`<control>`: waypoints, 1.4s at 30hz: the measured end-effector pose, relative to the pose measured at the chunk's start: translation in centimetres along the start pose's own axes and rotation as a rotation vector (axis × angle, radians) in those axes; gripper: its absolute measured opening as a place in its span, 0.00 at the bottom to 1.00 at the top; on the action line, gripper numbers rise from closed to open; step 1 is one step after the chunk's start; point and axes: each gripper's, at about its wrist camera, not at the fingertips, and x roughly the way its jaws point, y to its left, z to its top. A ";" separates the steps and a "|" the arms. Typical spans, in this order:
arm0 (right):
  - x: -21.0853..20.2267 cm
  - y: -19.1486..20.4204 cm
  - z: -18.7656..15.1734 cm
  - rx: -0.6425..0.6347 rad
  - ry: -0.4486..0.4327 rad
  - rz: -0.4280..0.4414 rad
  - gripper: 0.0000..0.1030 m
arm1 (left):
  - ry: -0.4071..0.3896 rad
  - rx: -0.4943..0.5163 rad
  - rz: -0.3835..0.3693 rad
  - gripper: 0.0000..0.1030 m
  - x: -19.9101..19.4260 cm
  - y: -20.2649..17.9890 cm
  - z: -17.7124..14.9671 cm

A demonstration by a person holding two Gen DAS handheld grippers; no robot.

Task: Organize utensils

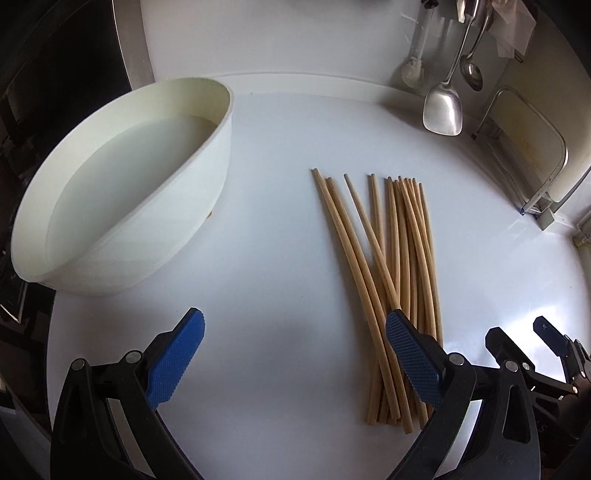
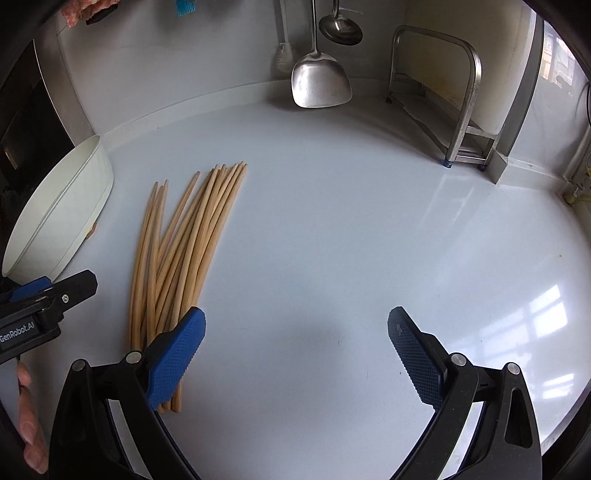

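Observation:
Several wooden chopsticks (image 1: 391, 266) lie in a loose bundle on the white counter, tips pointing away from me; they also show in the right wrist view (image 2: 184, 243). A white oval container (image 1: 122, 184) stands left of them and looks empty; it also shows in the right wrist view (image 2: 59, 218). My left gripper (image 1: 295, 354) is open above the counter, its right finger over the near part of the bundle. My right gripper (image 2: 295, 354) is open and empty, right of the bundle, its left finger over the chopsticks' near ends.
A metal spatula (image 2: 319, 74) and a ladle (image 2: 340, 26) hang on the back wall. A steel rack (image 2: 458, 103) stands at the back right corner. A dark appliance (image 1: 55, 74) is at the left edge. The right gripper shows in the left wrist view (image 1: 524, 354).

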 end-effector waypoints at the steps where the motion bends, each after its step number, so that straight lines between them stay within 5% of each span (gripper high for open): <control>1: 0.1 0.0 0.0 -0.001 -0.006 -0.004 0.92 | -0.002 -0.003 0.001 0.94 0.4 0.0 -0.2; 42: 0.8 -0.2 -0.2 0.024 -0.021 -0.030 0.92 | -0.008 -0.034 -0.002 0.95 3.3 0.3 -1.2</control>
